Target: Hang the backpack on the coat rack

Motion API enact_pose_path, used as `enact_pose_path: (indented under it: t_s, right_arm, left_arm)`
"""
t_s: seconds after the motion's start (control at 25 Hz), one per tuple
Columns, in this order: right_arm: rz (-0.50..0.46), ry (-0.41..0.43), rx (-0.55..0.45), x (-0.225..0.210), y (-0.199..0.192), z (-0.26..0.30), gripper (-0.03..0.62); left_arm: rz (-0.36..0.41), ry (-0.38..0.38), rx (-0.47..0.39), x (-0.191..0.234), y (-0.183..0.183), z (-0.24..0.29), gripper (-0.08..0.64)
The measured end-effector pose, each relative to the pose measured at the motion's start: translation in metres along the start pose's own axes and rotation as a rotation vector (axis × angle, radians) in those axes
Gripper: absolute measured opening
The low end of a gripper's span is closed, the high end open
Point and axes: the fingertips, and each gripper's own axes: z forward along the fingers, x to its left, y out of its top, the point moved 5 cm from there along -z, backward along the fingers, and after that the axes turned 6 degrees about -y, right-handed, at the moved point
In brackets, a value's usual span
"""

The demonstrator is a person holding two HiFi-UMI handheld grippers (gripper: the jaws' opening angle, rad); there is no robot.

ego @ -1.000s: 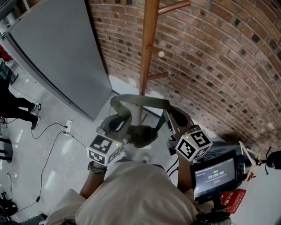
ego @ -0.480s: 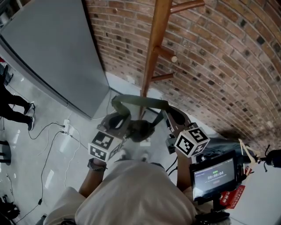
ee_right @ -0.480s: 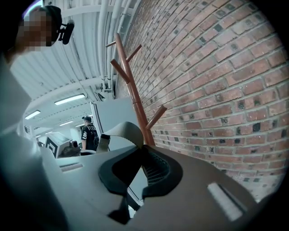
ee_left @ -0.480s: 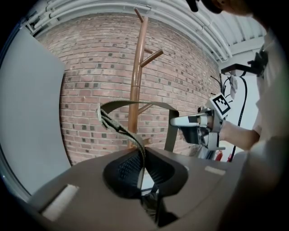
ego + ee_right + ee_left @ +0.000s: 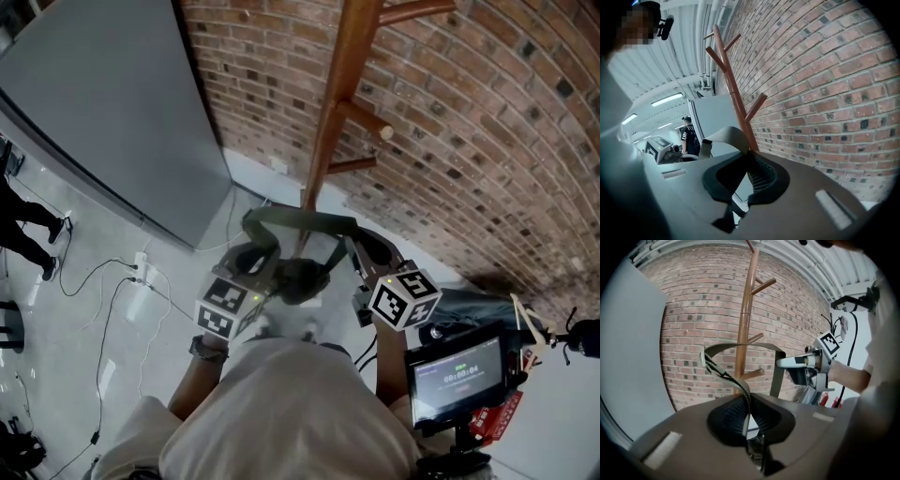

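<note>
- Olive webbing was nearest to me: the left gripper (image 5: 748,420) had its fingers clenched on one end of the backpack's strap (image 5: 740,347), which rose out of the pinch.
- The right gripper (image 5: 745,178) mirrored it, with its fingers clamped on the other end of the same strap.
- Between the two, the backpack (image 5: 302,281) hung in the air below the strap, just ahead of the wearer's body and, as far as I could judge, off the floor.
- The strap's long axis ran left to right from gripper to gripper, stretched across the front of the coat rack (image 5: 330,131).
- The wooden pole stood just beyond the strap's middle, about equally near to both hands.
- Its pegs (image 5: 367,122) stuck out toward the right, higher up the pole in the head view, so I judged that the strap needed lifting, with the right gripper better placed to lead it over.
- The brick wall (image 5: 487,141) closed the scene behind the rack.
</note>
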Motion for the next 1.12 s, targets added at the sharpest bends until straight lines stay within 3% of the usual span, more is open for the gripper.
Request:
enact_pose_path:
  t_s: [1.12]
  right_arm:
    - [0.067,-0.015,0.113,-0.029,-0.031,0.03,0.009]
  left_arm:
    - [-0.044,-0.031,0.127,0.015,-0.037,0.037,0.015]
